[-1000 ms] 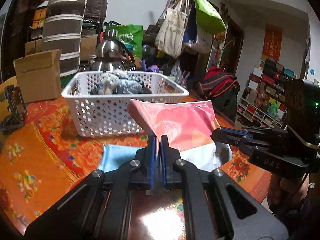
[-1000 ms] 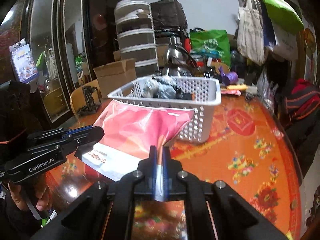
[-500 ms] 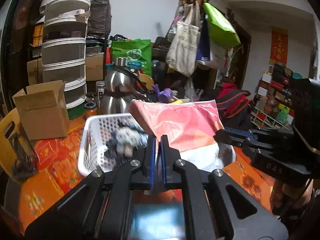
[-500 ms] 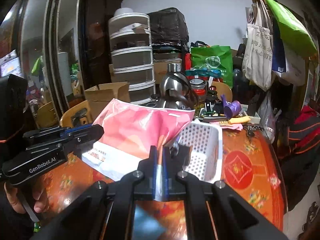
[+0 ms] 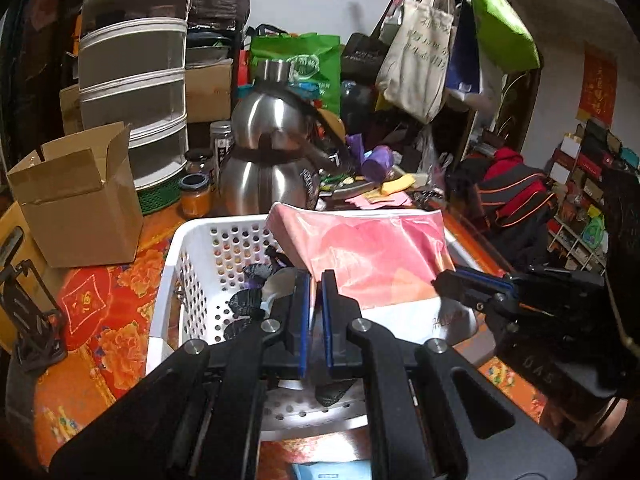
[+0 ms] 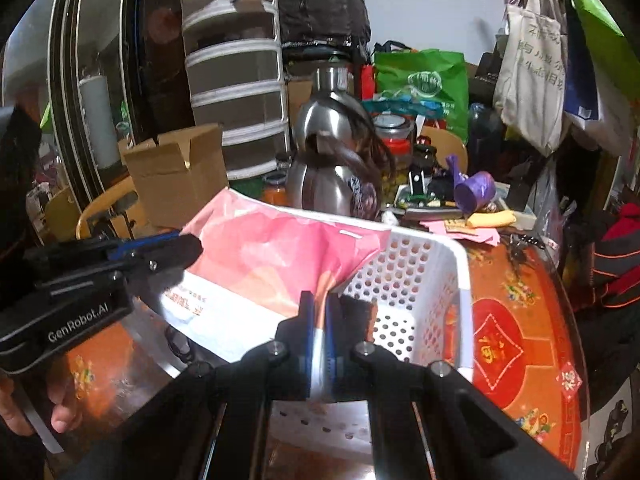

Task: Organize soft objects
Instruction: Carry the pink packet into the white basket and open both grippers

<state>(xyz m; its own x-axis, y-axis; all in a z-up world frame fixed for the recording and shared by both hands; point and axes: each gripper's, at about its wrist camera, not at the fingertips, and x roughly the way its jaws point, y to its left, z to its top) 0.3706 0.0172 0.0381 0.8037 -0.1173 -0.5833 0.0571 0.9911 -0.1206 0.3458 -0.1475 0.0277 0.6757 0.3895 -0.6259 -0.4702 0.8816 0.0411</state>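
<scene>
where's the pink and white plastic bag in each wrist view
Left wrist: the pink and white plastic bag fills the centre, stretched over the white perforated plastic basket ahead of the camera's gripper.
Right wrist: the bag sits centre-left, over the basket's left part.
Shared landmark: the steel kettle, behind the basket in both.

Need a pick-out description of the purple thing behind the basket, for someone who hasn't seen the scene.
Start at the white perforated basket on the red-and-orange table. Behind it stands a big steel kettle; look to the right of the kettle, among the clutter at the table's back edge. The purple scoop lies there just above a yellow cloth, and it is the only purple thing around.
</scene>
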